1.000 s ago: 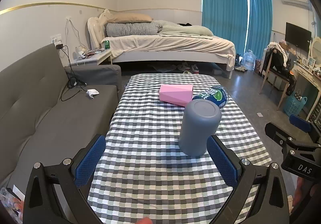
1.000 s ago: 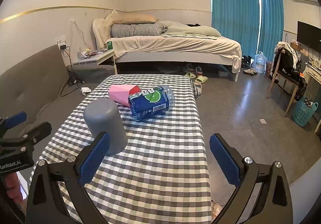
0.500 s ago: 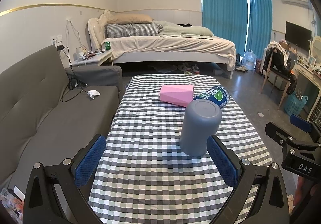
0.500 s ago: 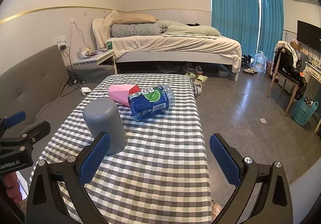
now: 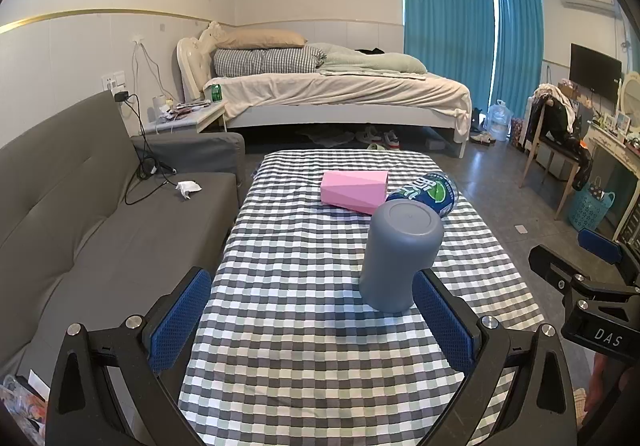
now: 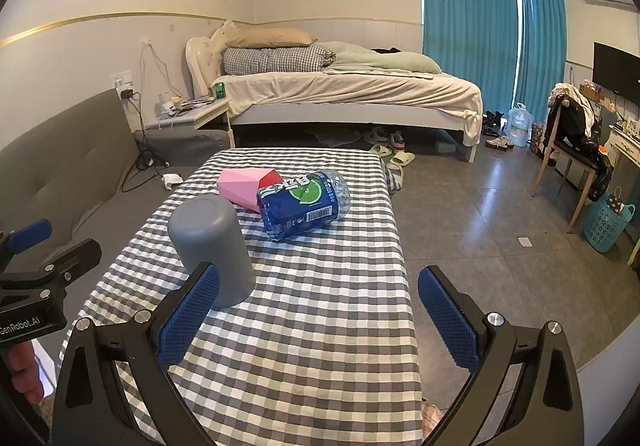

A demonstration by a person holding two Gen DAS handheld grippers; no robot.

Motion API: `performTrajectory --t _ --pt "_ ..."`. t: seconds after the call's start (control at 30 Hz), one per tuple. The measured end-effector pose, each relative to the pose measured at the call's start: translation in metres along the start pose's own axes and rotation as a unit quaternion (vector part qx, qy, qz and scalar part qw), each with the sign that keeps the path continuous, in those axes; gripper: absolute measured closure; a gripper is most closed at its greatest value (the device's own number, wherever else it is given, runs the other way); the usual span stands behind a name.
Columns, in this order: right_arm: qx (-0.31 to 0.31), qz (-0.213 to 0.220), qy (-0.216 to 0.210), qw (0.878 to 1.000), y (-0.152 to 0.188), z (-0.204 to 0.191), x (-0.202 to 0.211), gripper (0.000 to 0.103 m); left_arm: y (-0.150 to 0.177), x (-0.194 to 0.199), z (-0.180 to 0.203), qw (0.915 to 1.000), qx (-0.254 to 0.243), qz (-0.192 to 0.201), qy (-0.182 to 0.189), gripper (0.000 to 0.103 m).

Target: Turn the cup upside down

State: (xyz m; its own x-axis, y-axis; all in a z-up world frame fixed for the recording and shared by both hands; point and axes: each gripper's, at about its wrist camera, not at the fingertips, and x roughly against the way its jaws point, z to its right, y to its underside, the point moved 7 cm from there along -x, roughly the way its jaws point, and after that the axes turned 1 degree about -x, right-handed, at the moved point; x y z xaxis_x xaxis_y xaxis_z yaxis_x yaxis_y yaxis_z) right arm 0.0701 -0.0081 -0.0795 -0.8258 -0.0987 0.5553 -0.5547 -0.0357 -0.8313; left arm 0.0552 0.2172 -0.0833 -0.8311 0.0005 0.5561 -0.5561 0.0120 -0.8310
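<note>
A grey cup [image 5: 396, 254] stands upside down, base up, on the checkered table [image 5: 304, 346]. It also shows in the right wrist view [image 6: 212, 246]. My left gripper [image 5: 312, 320] is open and empty, just short of the cup, whose lower right side is next to the right pad [image 5: 442, 322]. My right gripper [image 6: 318, 316] is open and empty, to the right of the cup; its left pad [image 6: 188, 316] overlaps the cup's lower edge in the view.
A pink box [image 5: 354, 192] and a blue-labelled bottle [image 6: 302, 204] lie on their sides behind the cup. A grey sofa [image 5: 80, 214] runs along the table's left. A bed [image 5: 332, 94] stands beyond; a chair [image 6: 572, 150] and basket [image 6: 608, 220] stand right.
Both grippers stay open and almost still. The left wrist view has shifted very slightly; the cup has not moved.
</note>
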Motion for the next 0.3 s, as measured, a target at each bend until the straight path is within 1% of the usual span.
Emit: performTrajectory --t 0.3 --pt "0.008 0.002 0.002 1.0 0.0002 -0.0026 0.0008 0.003 0.0014 -0.0013 -0.0012 1.0 -0.003 -0.003 -0.008 0.0"
